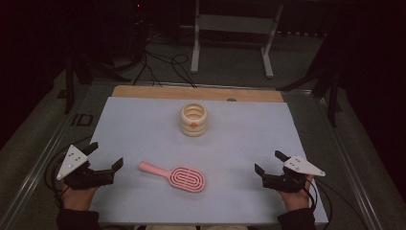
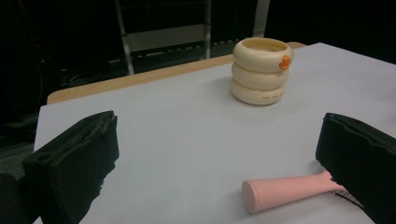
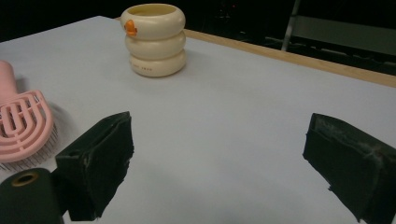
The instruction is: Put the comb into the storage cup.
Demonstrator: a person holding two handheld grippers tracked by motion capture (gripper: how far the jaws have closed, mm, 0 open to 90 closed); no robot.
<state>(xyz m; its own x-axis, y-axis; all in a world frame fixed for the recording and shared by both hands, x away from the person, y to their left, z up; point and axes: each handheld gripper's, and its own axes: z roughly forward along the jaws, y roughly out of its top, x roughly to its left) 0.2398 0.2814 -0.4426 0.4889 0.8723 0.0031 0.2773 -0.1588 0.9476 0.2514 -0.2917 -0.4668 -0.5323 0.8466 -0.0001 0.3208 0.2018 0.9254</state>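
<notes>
High view: I see both tools parted, empty.
Left tool (image 1: 106, 158): near worktop's left front corner.
Right tool (image 1: 269, 162): near right front corner.
Brush (image 1: 174, 177): front-centre, handle toward my left tool, the nearer.
Cup (image 1: 194, 120): centre-back, upright.

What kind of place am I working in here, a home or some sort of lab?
Most likely a lab or recording setup, not a home: a table covered by a plain white sheet, loose cables on the floor behind it, a bare metal stand and dark surroundings.
</notes>
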